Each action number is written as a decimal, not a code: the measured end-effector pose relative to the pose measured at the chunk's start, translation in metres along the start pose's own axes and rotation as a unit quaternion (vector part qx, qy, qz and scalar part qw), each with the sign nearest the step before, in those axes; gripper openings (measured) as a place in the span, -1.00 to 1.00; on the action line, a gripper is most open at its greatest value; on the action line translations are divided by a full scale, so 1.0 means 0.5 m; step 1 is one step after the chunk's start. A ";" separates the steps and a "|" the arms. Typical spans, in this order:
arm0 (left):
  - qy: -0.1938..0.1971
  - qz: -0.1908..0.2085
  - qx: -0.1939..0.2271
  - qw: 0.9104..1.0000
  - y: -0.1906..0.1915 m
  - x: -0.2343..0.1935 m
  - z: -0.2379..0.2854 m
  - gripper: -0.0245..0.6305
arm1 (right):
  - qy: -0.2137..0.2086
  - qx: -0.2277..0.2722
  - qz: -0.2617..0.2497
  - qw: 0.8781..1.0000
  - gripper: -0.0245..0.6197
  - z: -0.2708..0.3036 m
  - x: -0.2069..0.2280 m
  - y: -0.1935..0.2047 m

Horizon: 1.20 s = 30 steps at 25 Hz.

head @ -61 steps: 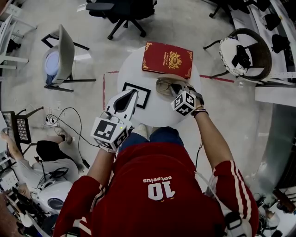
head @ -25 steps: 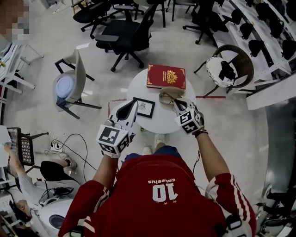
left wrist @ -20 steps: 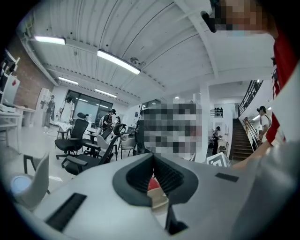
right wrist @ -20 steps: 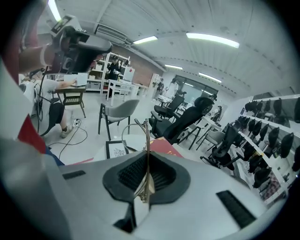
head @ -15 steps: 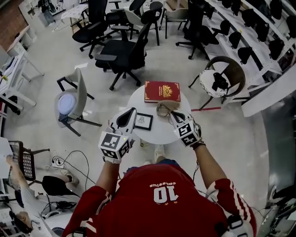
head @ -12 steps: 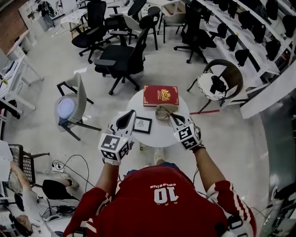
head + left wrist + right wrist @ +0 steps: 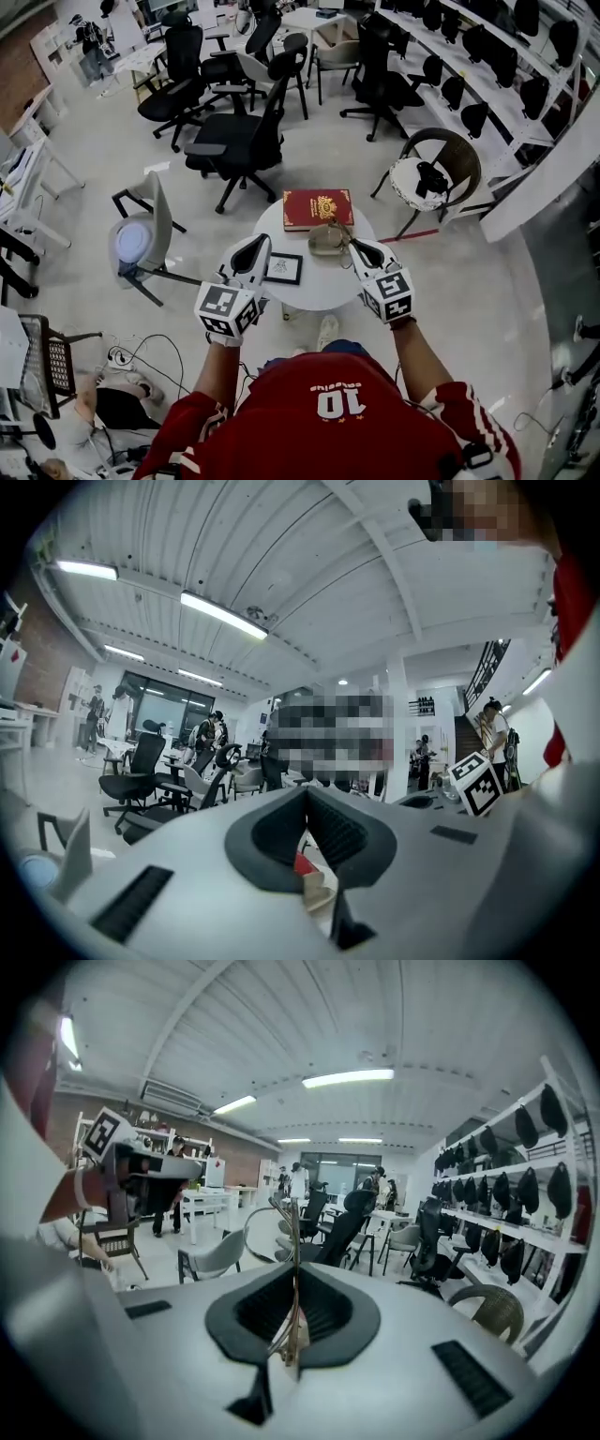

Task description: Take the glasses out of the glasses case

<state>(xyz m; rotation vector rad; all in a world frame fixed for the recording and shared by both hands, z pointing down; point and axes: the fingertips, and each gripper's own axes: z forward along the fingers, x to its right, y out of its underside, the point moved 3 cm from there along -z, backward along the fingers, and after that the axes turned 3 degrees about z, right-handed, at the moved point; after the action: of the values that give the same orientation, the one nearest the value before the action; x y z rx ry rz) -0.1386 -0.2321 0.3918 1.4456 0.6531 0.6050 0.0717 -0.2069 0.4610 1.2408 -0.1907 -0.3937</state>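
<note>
— Gold wire is sitting pinched in my right gripper [image 7: 292, 1283], which is clamping the glasses [image 7: 294, 1232] by the frame. My left gripper [image 7: 307, 799] is closed on nothing.

— I'm aiming for a gentle squeeze and a straight lift away from the case [image 7: 327, 240], near the table's [image 7: 314, 292] far edge. The head view is showing that case; the right gripper view isn't.

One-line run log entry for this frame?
phase: glasses in grasp | right gripper: shut on glasses | left gripper: shut, empty | glasses case: on table beside red book
</note>
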 end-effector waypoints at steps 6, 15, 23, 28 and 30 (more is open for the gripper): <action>0.003 -0.028 0.003 1.000 0.001 0.008 0.001 -0.90 | 0.033 0.044 0.028 0.998 -0.84 -0.055 0.023 -0.045; -0.024 -0.023 0.003 0.999 -0.014 0.042 0.017 -0.90 | 0.027 0.107 0.055 0.992 -0.84 -0.119 0.071 -0.091; -0.041 0.004 0.009 0.999 -0.045 0.106 0.047 -0.90 | 0.006 0.147 0.049 0.988 -0.84 -0.171 0.132 -0.120; -0.048 0.006 0.013 0.999 -0.053 0.143 0.067 -0.90 | -0.007 0.164 0.044 0.986 -0.84 -0.203 0.151 -0.133; -0.049 0.006 0.016 0.999 -0.055 0.152 0.076 -0.90 | -0.011 0.168 0.044 0.985 -0.84 -0.211 0.156 -0.135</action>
<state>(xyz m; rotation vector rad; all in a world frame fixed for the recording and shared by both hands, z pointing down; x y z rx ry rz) -0.0590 -0.2043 0.3621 1.5002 0.5797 0.5302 0.1678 -0.1628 0.3580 1.5537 -0.3402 -0.3075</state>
